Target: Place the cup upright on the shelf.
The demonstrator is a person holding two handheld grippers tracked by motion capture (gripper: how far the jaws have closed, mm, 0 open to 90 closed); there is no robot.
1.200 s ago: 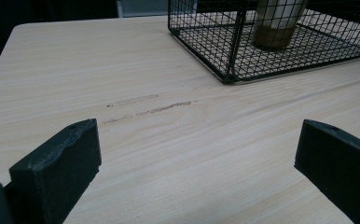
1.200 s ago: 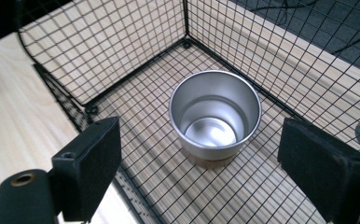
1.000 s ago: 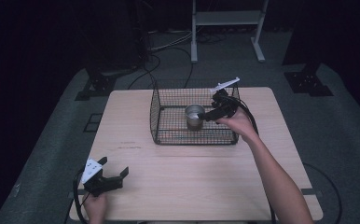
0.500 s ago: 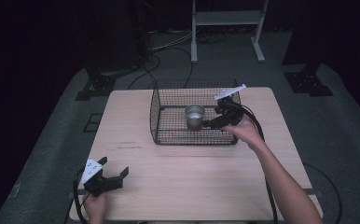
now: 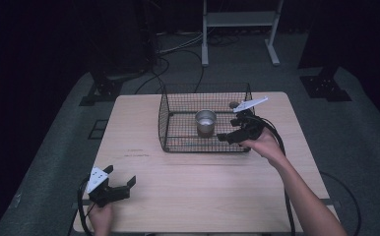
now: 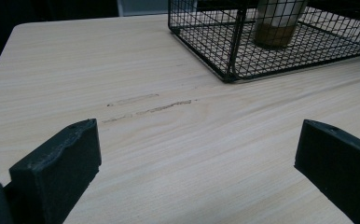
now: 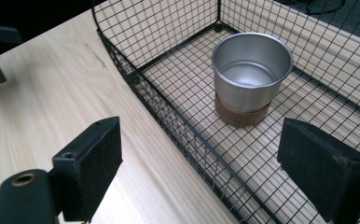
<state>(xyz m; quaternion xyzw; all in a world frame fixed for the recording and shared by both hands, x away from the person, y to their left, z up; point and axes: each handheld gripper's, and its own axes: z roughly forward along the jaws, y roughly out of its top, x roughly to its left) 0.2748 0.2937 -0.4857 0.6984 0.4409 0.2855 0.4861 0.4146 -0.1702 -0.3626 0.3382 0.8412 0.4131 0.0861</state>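
Right gripper view, metal cup [image 7: 252, 74] upright in wire basket [image 7: 169, 116], beyond empty parted right tongs [image 7: 211, 172].

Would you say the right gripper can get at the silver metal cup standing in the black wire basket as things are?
Probably yes. The right gripper hangs at the black wire basket's near rim with open, empty jaws, and the silver metal cup stands upright and alone under the basket's open top.

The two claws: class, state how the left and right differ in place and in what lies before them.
The left claw sits low at the table's near corner, bare wood between its jaws; the right claw hangs over the wire basket's rim. The left is far from the metal cup; the right is close. Both stand open, holding nothing.
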